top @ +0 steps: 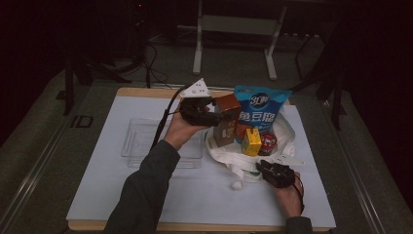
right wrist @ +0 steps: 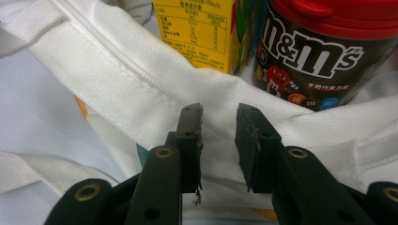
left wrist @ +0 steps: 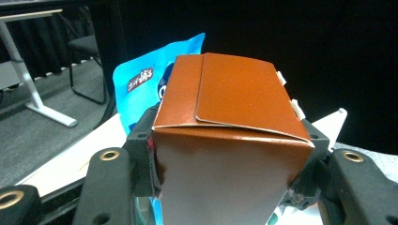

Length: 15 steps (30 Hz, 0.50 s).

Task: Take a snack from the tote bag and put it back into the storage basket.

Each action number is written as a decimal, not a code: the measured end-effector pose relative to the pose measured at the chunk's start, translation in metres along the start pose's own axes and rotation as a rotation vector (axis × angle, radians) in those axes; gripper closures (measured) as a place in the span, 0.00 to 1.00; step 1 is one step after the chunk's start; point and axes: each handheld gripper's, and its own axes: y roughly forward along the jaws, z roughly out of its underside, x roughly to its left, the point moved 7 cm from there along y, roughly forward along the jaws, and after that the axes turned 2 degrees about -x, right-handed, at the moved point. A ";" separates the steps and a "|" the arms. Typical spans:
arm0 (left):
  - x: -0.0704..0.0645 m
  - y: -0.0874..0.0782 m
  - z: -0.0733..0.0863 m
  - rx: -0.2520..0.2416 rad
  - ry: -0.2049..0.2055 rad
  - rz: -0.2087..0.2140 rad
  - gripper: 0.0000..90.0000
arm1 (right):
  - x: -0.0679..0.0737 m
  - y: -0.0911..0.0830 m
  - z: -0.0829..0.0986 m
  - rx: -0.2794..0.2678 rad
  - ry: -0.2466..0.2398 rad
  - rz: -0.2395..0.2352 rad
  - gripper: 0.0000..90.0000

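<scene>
Brown box (left wrist: 225, 140) clamped in left gripper (top: 207, 114) | right gripper (right wrist: 219, 140) slightly apart, at white bag (right wrist: 141, 84)

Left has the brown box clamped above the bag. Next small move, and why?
Probably lower the brown box straight down into the white bag. The left gripper has it squeezed between its jaws, at the bag's left side beside the blue pouch and yellow carton. The right gripper sits at the bag's hem with jaws apart, so it isn't clearly holding the opening.
</scene>
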 end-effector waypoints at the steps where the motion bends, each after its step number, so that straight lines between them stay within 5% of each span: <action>1: 0.000 0.000 0.000 0.000 0.000 0.000 0.47 | 0.000 0.000 0.000 0.000 0.000 0.000 0.78; 5: -0.001 -0.010 -0.003 -0.010 -0.005 0.008 0.47 | 0.000 0.000 0.000 0.006 0.000 0.006 0.68; 15: 0.001 -0.025 -0.004 -0.020 -0.009 0.002 0.47 | 0.001 0.002 0.000 0.015 -0.020 0.023 0.67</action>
